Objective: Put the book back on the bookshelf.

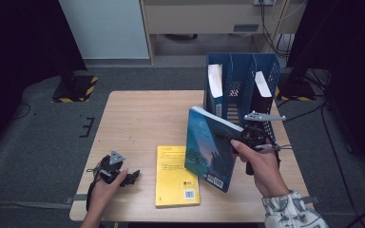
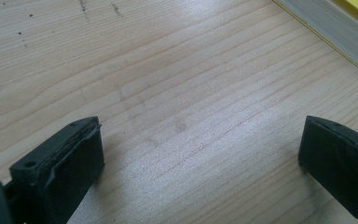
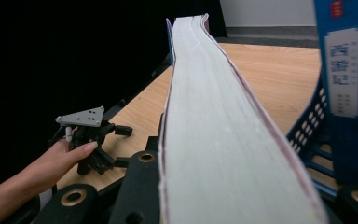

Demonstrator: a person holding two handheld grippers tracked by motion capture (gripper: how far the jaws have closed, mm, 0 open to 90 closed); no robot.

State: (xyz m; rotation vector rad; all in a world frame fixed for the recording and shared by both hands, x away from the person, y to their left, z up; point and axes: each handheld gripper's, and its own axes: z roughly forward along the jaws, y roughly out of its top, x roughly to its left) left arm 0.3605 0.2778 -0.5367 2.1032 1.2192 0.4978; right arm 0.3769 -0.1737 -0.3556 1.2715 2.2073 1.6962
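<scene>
A blue book (image 1: 209, 149) hangs tilted above the table's right half, and my right gripper (image 1: 229, 137) is shut on its upper edge. In the right gripper view the book's white page edge (image 3: 223, 130) runs away from the gripper (image 3: 242, 198), pinched between the jaws. A yellow book (image 1: 177, 176) lies flat near the front edge. Left of it my left gripper (image 1: 132, 178) rests low over the wood, open. In the left gripper view its jaws stand wide apart around bare table (image 2: 168, 84), the gripper (image 2: 200, 156) holding nothing. The yellow book's corner (image 2: 356, 9) shows at the upper right.
A blue mesh file rack (image 1: 242, 78) stands at the table's back right, just behind the held book. Its slots hold a blue book with a white label (image 3: 340, 70) and a dark one (image 1: 262, 95). The wooden table (image 1: 142, 118) is bare on its left half. Dark floor surrounds it.
</scene>
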